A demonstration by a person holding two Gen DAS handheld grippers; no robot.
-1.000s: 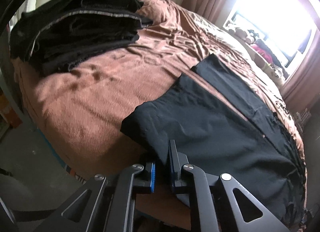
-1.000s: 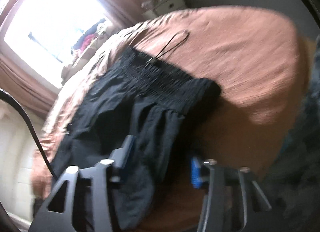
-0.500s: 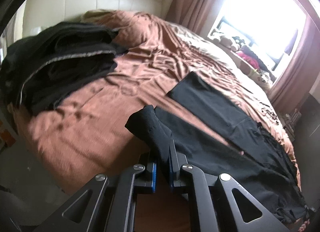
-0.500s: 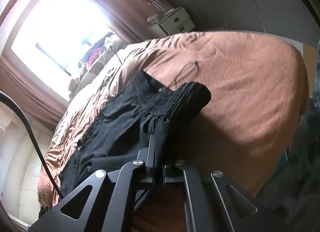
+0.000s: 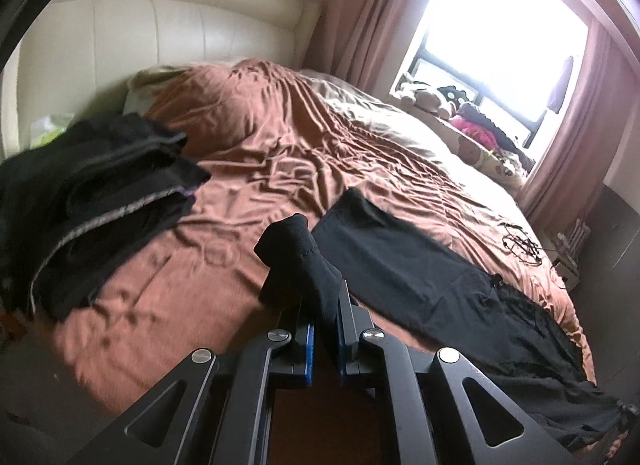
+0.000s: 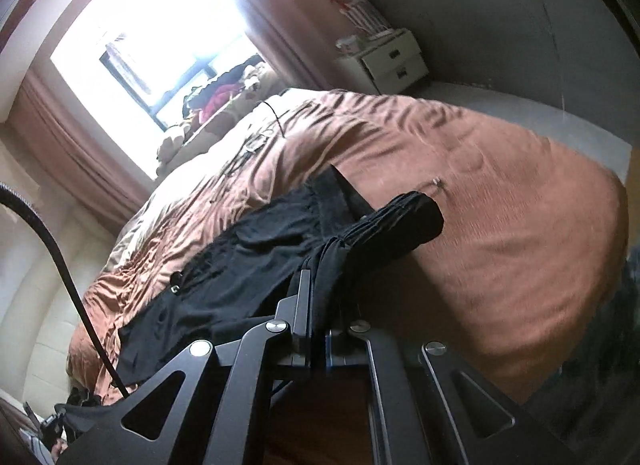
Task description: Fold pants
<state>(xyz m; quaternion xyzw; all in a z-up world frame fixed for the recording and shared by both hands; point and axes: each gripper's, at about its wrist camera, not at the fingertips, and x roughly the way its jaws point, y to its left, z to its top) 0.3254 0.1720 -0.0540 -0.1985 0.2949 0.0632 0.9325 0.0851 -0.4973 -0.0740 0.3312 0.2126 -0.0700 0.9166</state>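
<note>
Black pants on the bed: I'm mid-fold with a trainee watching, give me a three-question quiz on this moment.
1. True or false: the left gripper is shut on a leg end of the black pants.
2. Which part of the pants is the right gripper pinching? A) the gathered waistband end B) a trouser cuff C) nothing
3. Fill in: the pile of folded dark clothes lies on the bed on the side towards the ____.

Key
1. True: fabric is bunched between the pads.
2. A: the gathered waistband end stands up past the closed jaws.
3. Headboard.
</note>
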